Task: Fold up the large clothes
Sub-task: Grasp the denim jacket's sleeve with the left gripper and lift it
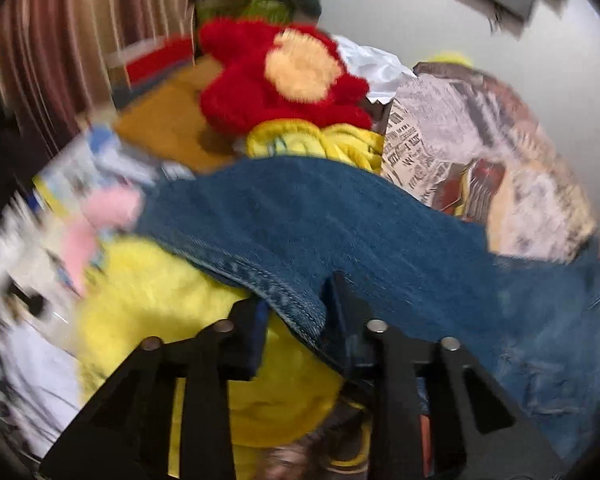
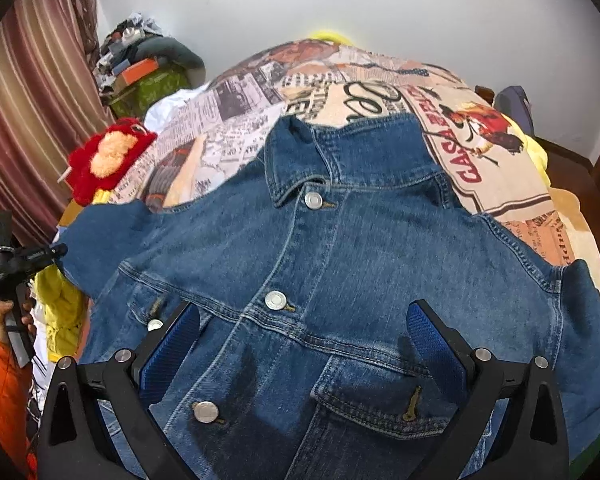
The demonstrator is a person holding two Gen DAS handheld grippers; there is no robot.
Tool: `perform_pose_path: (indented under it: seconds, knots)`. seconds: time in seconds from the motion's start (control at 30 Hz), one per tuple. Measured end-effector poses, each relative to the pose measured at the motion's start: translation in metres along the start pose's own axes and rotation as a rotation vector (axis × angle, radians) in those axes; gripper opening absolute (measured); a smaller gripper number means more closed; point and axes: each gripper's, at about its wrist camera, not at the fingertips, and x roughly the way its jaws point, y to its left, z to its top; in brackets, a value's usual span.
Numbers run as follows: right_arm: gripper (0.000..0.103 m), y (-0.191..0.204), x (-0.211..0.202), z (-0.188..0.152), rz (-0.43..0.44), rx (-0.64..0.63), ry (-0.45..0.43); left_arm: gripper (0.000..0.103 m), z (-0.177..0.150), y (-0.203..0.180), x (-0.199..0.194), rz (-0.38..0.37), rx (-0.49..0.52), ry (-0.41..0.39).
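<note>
A blue denim jacket (image 2: 340, 280) lies front up and buttoned on the printed bedspread (image 2: 260, 112), collar toward the wall. My right gripper (image 2: 304, 332) is open and empty, its blue-padded fingers (image 2: 172, 344) hovering just above the jacket's chest, beside a flap pocket (image 2: 380, 396). In the left wrist view my left gripper (image 1: 296, 312) is shut on the hem edge of a denim sleeve (image 1: 340, 232), which is lifted and stretched to the right. The left gripper also shows at the far left of the right wrist view (image 2: 24, 260), held by a hand.
A red and cream plush cushion (image 1: 284, 76) and yellow fluffy fabric (image 1: 172, 308) lie at the bed's left side. A cluttered stand (image 2: 144, 68) stands by the striped curtain (image 2: 32, 100). A white wall is behind the bed.
</note>
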Motion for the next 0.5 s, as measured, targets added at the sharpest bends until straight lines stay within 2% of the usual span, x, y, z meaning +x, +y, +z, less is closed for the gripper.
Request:
perform_pose_path:
  seconds: [0.07, 0.17, 0.33, 0.43, 0.5]
  knots:
    - [0.103, 0.001, -0.010, 0.001, 0.002, 0.001, -0.025, 0.021, 0.003, -0.014, -0.017, 0.026, 0.065, -0.058]
    - [0.103, 0.003, -0.024, 0.003, 0.001, -0.010, -0.054, 0.019, 0.013, -0.032, -0.043, 0.019, 0.128, -0.118]
    - [0.103, 0.004, -0.052, 0.004, -0.012, -0.035, -0.106, 0.016, 0.024, -0.074, -0.085, -0.064, 0.217, -0.196]
    - [0.103, 0.003, -0.068, 0.002, -0.026, -0.052, -0.136, 0.013, 0.020, -0.108, -0.111, -0.115, 0.295, -0.249]
    - [0.103, 0.001, -0.080, 0.001, -0.038, -0.061, -0.155, 0.012, 0.012, -0.133, -0.128, -0.176, 0.352, -0.278]
